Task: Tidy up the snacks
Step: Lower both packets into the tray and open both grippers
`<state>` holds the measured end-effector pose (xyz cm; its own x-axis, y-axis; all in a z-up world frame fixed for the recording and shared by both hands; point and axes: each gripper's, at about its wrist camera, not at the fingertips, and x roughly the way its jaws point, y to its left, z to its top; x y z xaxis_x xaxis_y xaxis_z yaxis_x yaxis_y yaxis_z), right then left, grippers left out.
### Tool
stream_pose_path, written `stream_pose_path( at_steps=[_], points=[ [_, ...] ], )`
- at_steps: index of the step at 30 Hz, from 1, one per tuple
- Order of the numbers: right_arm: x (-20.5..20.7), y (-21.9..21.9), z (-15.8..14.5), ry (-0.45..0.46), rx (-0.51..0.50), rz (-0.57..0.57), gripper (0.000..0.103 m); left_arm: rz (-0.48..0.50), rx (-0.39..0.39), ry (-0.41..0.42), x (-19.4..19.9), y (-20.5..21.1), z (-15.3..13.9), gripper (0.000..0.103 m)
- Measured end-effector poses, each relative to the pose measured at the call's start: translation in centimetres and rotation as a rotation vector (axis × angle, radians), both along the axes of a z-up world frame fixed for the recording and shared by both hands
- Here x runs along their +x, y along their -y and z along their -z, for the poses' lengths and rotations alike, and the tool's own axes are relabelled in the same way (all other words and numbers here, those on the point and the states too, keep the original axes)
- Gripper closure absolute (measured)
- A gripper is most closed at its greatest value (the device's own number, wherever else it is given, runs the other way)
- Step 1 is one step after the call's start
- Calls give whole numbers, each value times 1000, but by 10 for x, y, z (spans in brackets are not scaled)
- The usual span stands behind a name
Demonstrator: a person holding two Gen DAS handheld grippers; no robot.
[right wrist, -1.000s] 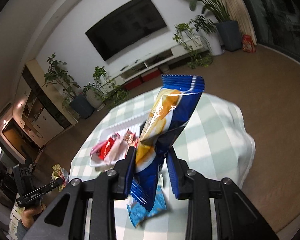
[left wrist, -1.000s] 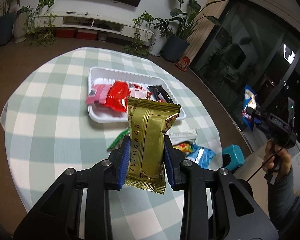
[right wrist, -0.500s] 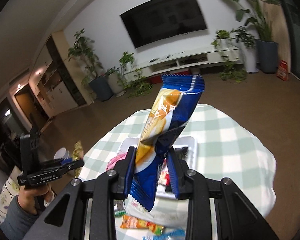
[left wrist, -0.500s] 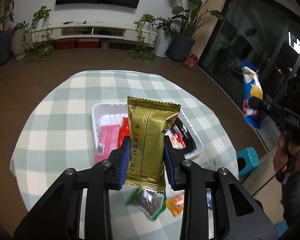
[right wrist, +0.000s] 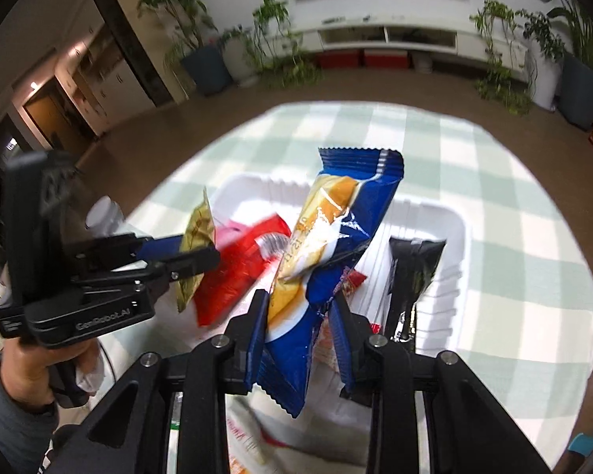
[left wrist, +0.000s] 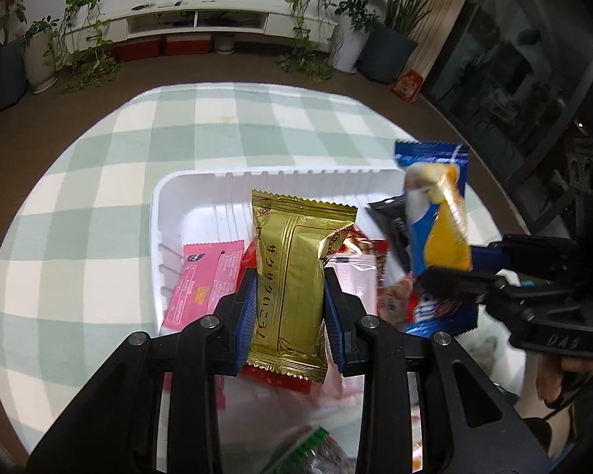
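Observation:
My left gripper (left wrist: 290, 312) is shut on a gold snack packet (left wrist: 294, 276) and holds it upright above the white tray (left wrist: 280, 181). My right gripper (right wrist: 300, 328) is shut on a blue and orange snack packet (right wrist: 336, 237), also over the tray (right wrist: 450, 221). The blue packet (left wrist: 439, 221) shows at the right in the left wrist view, and the gold packet (right wrist: 195, 241) at the left in the right wrist view. The tray holds a pink packet (left wrist: 207, 276), a red packet (right wrist: 241, 264) and a black packet (right wrist: 413, 268).
The tray sits on a round table with a green and white checked cloth (left wrist: 99, 181). Loose packets lie on the cloth near the front edge (left wrist: 308, 450). Potted plants (left wrist: 387, 39) and a low TV shelf (left wrist: 201, 23) stand beyond the table.
Both grippers have come down and in close over the tray, each still holding its packet. The two grippers are now side by side.

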<state>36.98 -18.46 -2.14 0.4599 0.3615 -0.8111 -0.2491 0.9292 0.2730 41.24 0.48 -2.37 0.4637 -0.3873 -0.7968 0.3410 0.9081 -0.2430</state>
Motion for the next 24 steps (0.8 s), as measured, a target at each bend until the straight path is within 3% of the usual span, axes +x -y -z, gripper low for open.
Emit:
stream_pose_path(
  at_steps=[5,12,21,24],
  points=[
    [17,-2,31,-72,-21,1,70,-12,18,-14,11,3,17,74],
    [22,2,44,-100,-1,23,68,-16,35,0,13,5,20,72],
    [15,5,37,-64,-9,22,45,-34,34,34,0,3,9,42],
    [8,8,24,-39,-6,31,41,-38,32,66,-14,2,-5,26]
  ],
)
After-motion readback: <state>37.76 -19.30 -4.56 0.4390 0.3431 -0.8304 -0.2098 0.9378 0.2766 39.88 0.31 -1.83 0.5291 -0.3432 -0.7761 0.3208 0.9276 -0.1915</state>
